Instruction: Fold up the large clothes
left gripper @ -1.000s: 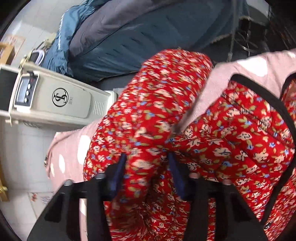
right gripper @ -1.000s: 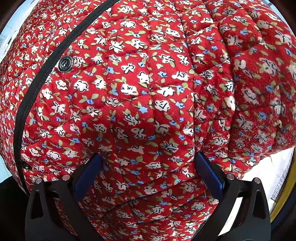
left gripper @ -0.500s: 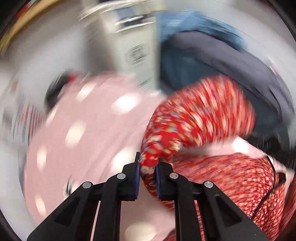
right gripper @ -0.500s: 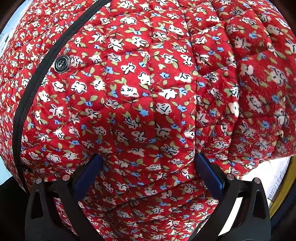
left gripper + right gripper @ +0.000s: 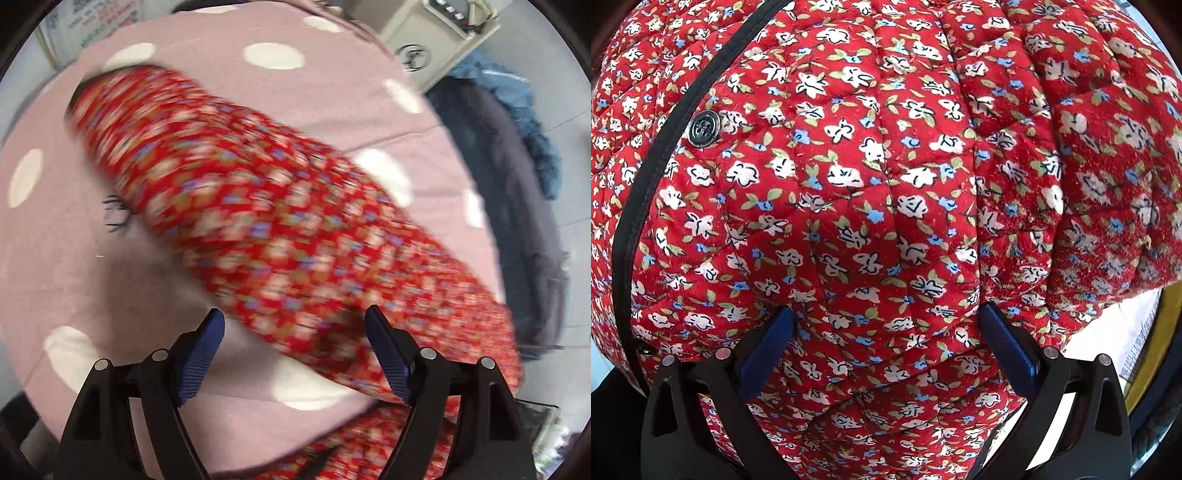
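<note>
A red quilted floral jacket fills the right wrist view [image 5: 871, 192], with black trim [image 5: 653, 173] and a dark button [image 5: 703, 129]. My right gripper [image 5: 886, 332] is open, its jaws wide apart and pressed against the jacket's body. In the left wrist view the jacket's sleeve [image 5: 266, 221] lies stretched out diagonally on a pink cloth with white dots [image 5: 74, 266], blurred by motion. My left gripper [image 5: 295, 332] is open and empty, just above the sleeve's near edge.
A beige heater [image 5: 439, 40] stands at the cloth's far right edge. A dark grey and blue bedding pile [image 5: 517, 192] lies to the right. Papers show at the top left [image 5: 99, 22]. A white sheet and yellow edge show in the right wrist view [image 5: 1137, 332].
My left gripper was shut on the sleeve, swung it out across the pink cloth, then opened and let it go. The right gripper has stayed open on the jacket body.
</note>
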`<state>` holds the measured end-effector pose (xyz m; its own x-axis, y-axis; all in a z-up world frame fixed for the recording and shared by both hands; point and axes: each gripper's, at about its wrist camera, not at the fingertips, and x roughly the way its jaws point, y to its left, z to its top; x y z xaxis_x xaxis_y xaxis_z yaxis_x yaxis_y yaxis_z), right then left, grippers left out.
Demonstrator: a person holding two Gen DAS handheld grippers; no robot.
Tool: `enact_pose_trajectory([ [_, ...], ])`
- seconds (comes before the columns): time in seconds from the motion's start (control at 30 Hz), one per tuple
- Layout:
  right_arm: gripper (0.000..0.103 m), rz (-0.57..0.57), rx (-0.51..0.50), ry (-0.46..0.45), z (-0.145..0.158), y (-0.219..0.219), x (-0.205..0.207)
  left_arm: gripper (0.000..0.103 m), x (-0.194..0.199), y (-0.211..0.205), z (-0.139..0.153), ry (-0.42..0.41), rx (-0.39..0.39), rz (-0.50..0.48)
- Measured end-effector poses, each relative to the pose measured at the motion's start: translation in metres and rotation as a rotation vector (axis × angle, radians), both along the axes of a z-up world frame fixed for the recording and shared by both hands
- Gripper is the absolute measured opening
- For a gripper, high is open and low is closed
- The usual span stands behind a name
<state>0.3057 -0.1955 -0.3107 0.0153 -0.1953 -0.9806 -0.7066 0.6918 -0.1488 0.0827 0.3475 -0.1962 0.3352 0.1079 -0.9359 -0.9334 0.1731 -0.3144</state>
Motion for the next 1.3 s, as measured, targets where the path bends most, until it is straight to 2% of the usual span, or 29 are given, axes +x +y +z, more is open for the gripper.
enact_pose_trajectory([
  [0.13, 0.099, -0.009, -0.007, -0.012, 0.001, 0.003, -0.005, 0.081, 0.011, -0.021, 0.011, -0.01, -0.001, -0.094],
  [0.3, 0.099, -0.018, -0.018, -0.024, 0.002, 0.006, -0.011, 0.081, 0.033, -0.076, 0.014, -0.018, -0.021, -0.194],
  [0.37, 0.099, -0.023, -0.019, -0.034, 0.003, 0.007, -0.014, 0.081, 0.045, -0.093, 0.015, -0.006, 0.002, -0.26],
  [0.47, 0.099, -0.029, -0.016, -0.048, 0.004, 0.006, -0.02, 0.081, 0.071, -0.136, 0.03, 0.03, 0.117, -0.428],
  [0.63, 0.099, -0.039, 0.006, -0.063, 0.01, -0.002, -0.028, 0.082, 0.11, -0.197, 0.033, 0.042, 0.23, -0.72],
  [0.7, 0.099, -0.037, 0.018, -0.07, 0.013, -0.006, -0.03, 0.082, 0.116, -0.223, 0.027, 0.076, 0.239, -0.822],
  [0.8, 0.098, -0.033, 0.052, -0.069, 0.022, -0.016, -0.033, 0.082, 0.122, -0.244, 0.002, 0.122, 0.188, -0.903],
  [0.87, 0.098, -0.071, 0.132, -0.066, 0.041, -0.029, -0.033, 0.082, 0.124, -0.255, -0.015, 0.176, 0.153, -0.937],
  [0.93, 0.098, -0.161, 0.293, -0.056, 0.071, -0.049, -0.031, 0.082, 0.125, -0.264, -0.032, 0.226, 0.13, -0.968],
  [0.97, 0.098, -0.182, 0.343, -0.057, 0.082, -0.055, -0.031, 0.082, 0.124, -0.267, -0.038, 0.252, 0.127, -0.979],
  [1.07, 0.098, -0.204, 0.507, -0.115, 0.134, -0.081, -0.03, 0.085, 0.127, -0.273, -0.05, 0.282, 0.13, -1.013],
  [1.2, 0.098, -0.217, 0.625, -0.226, 0.189, -0.117, -0.017, 0.09, 0.136, -0.277, -0.067, 0.326, 0.108, -1.043],
  [1.27, 0.098, -0.274, 0.643, -0.276, 0.205, -0.134, 0.001, 0.096, 0.147, -0.281, -0.074, 0.334, 0.091, -1.036],
  [1.3, 0.098, -0.338, 0.646, -0.301, 0.212, -0.152, 0.017, 0.097, 0.149, -0.282, -0.077, 0.333, 0.078, -1.029],
])
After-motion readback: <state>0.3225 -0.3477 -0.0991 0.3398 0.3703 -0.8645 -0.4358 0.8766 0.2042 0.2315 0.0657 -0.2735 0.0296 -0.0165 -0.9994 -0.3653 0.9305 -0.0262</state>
